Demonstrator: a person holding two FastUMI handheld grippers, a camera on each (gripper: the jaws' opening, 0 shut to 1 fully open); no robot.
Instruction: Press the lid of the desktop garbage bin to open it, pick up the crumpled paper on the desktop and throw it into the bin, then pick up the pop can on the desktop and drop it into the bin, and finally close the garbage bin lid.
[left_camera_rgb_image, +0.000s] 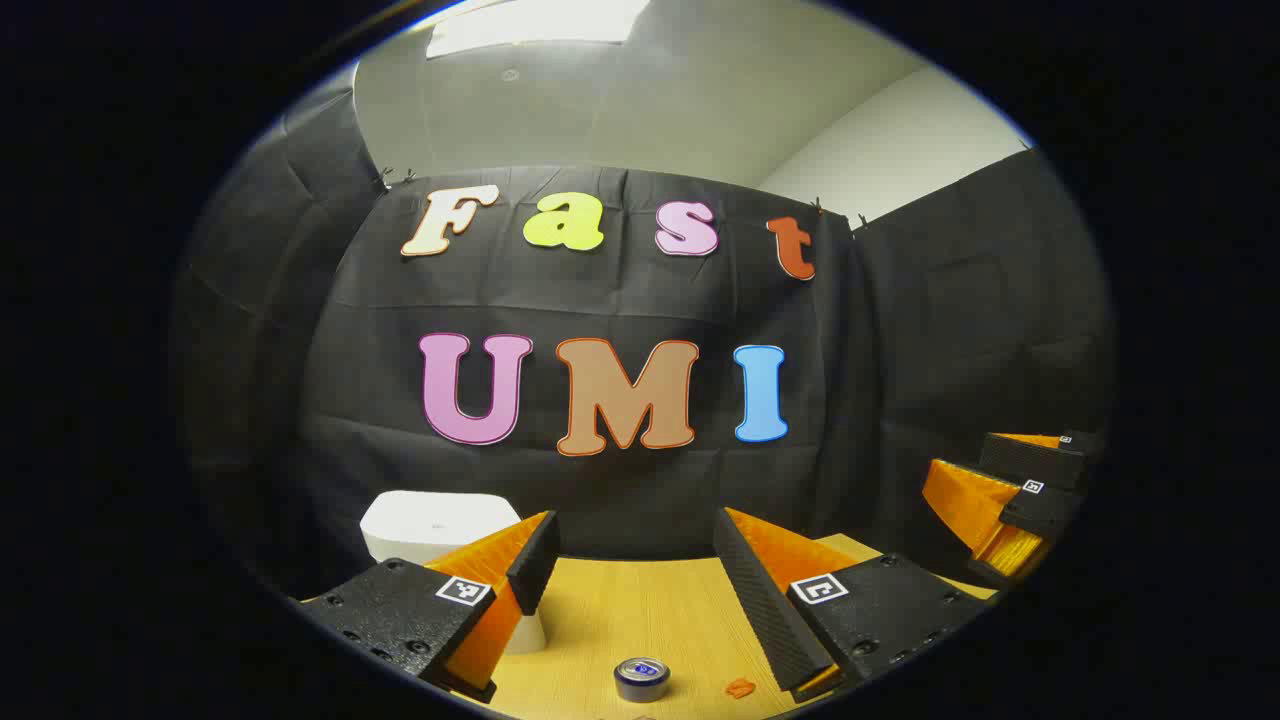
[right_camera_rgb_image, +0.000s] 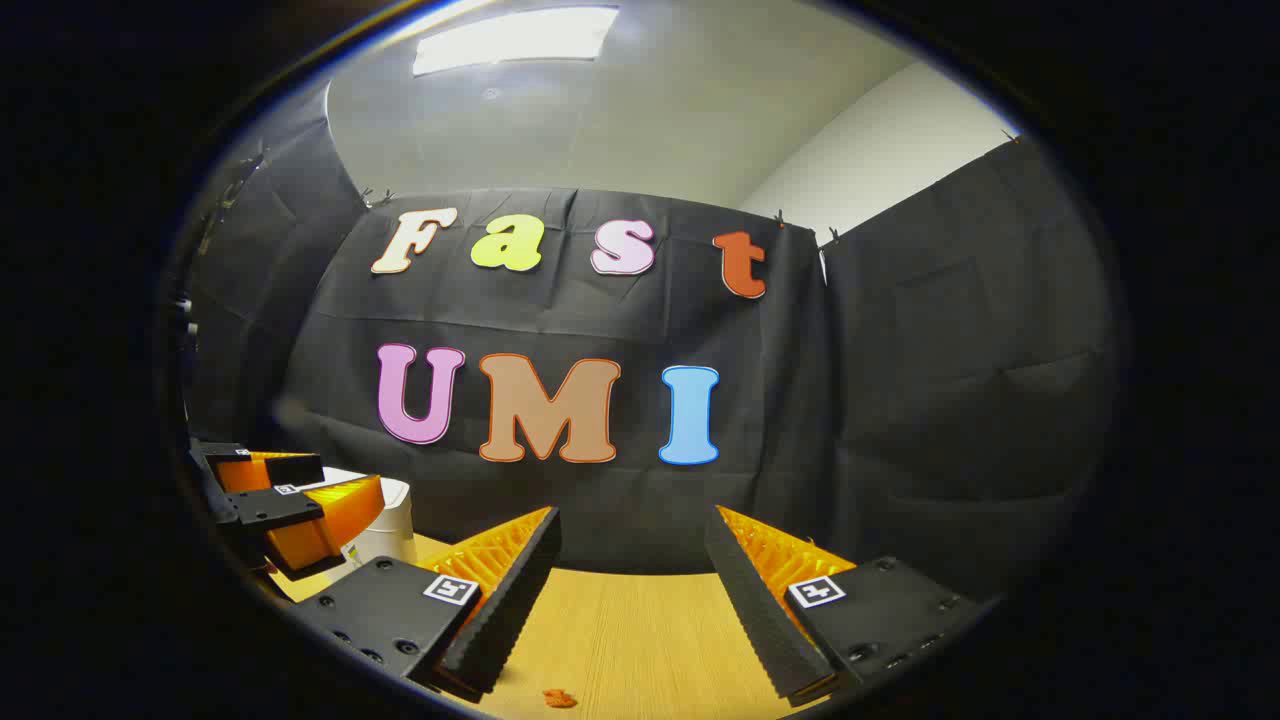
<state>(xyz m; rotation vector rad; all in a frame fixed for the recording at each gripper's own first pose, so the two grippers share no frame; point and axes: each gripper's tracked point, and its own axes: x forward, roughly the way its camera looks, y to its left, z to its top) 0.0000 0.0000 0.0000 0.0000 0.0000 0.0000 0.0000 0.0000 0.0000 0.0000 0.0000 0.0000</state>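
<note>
Left gripper view – your left gripper (left_camera_rgb_image: 632, 560) was wide apart w/ nothing held, pop can (left_camera_rgb_image: 641, 679) upright on desk (left_camera_rgb_image: 610, 620) between fingers, white bin (left_camera_rgb_image: 437, 525) lid down behind left finger, right gripper view – your right gripper (right_camera_rgb_image: 632, 560) also spread, empty, bin (right_camera_rgb_image: 385, 530) far left behind left gripper (right_camera_rgb_image: 290, 505).

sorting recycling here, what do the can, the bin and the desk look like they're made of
Can: likely aluminium, shiny silver top rim that catches the light.
Bin: probably plastic, smooth matte white with rounded edges.
Desk: wood or wood-look laminate, pale yellow with fine straight grain lines; which one is unclear.
</note>
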